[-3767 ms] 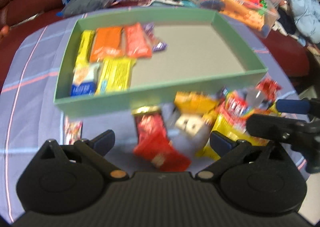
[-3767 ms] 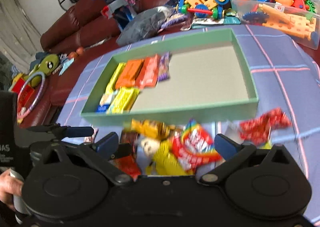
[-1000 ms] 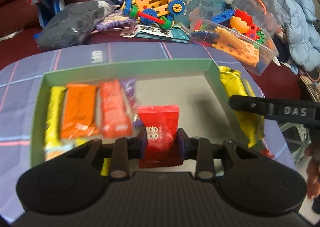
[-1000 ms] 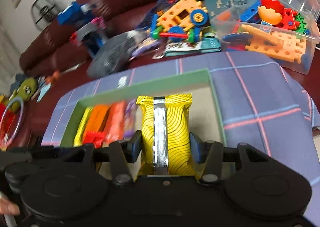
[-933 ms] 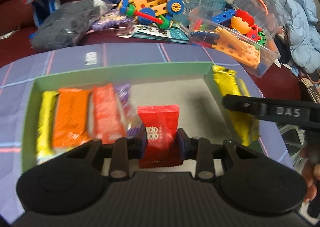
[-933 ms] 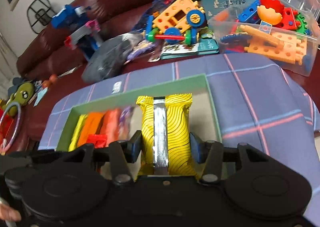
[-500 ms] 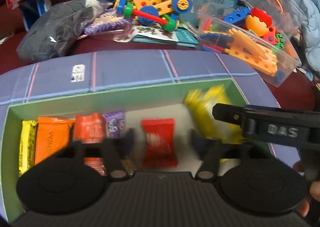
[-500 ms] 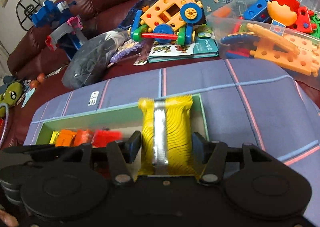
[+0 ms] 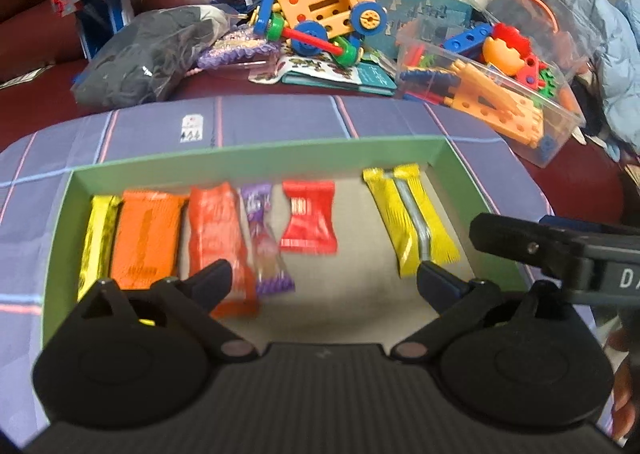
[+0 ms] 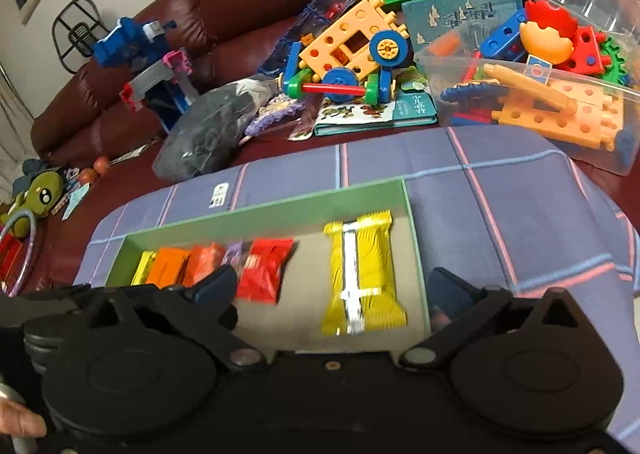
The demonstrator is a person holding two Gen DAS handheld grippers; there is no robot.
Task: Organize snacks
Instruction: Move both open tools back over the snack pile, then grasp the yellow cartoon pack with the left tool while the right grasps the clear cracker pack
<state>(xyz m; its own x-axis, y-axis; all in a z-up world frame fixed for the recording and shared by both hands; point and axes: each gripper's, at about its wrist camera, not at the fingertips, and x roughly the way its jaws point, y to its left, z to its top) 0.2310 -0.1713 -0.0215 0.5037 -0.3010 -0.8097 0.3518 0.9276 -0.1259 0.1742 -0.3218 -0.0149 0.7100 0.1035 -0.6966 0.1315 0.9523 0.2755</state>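
Note:
A green tray (image 9: pixel 256 157) (image 10: pixel 280 209) holds a row of snacks: a yellow bar, an orange packet (image 9: pixel 146 234), an orange-red packet (image 9: pixel 218 238), a purple candy (image 9: pixel 264 246). A red packet (image 9: pixel 308 221) (image 10: pixel 264 268) lies loose on the tray floor beyond my left gripper (image 9: pixel 324 280), whose jaws are opening with nothing between them. A yellow wavy-patterned bar (image 10: pixel 360 274) (image 9: pixel 412 219) lies by the tray's right wall, ahead of my right gripper (image 10: pixel 334 286), whose jaws are opening too, clear of the bar.
The tray sits on a purple checked cloth (image 10: pixel 500 193). Behind it the brown sofa carries a toy car (image 9: pixel 320 17), a clear bin of toys (image 9: pixel 492 69), a grey bag (image 9: pixel 148 53) and a blue toy (image 10: pixel 132 41). The right tool's black arm (image 9: pixel 560 246) crosses the left wrist view.
Both grippers held snacks over the tray a second ago. Both have let go and spread wide; the red packet and the yellow bar now lie in the tray.

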